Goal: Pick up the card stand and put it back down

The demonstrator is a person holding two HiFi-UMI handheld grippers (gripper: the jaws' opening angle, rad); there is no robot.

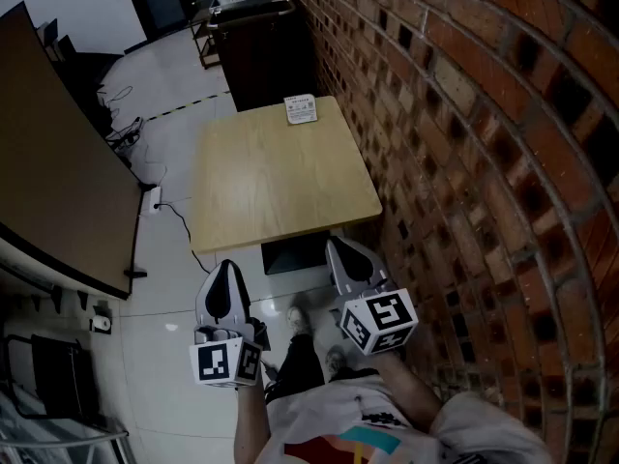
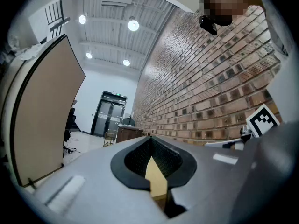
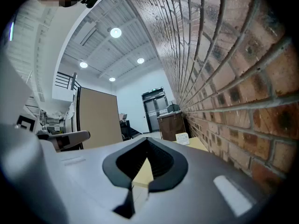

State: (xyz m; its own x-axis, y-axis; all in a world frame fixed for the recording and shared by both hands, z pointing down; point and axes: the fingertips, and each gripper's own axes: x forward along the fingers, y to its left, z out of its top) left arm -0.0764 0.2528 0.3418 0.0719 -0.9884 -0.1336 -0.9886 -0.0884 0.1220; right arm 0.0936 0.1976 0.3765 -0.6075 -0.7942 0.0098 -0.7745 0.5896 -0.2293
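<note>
The card stand [image 1: 301, 110], a small white upright sign, sits at the far edge of the light wooden table [image 1: 280, 182], close to the brick wall. It also shows small in the right gripper view as the card stand [image 3: 182, 138] on the table's far end. Both grippers hang short of the table's near edge, far from the stand. My left gripper [image 1: 227, 269] is shut with nothing held, and its jaws meet in its own view [image 2: 150, 141]. My right gripper [image 1: 343, 249] is also shut and empty [image 3: 147, 143].
A brick wall [image 1: 464, 114] runs along the table's right side. A dark cabinet [image 1: 256, 46] stands beyond the far end. A brown partition panel [image 1: 58, 162] and cables [image 1: 160, 201] lie on the left. A black seat [image 1: 295, 254] is tucked under the table's near edge.
</note>
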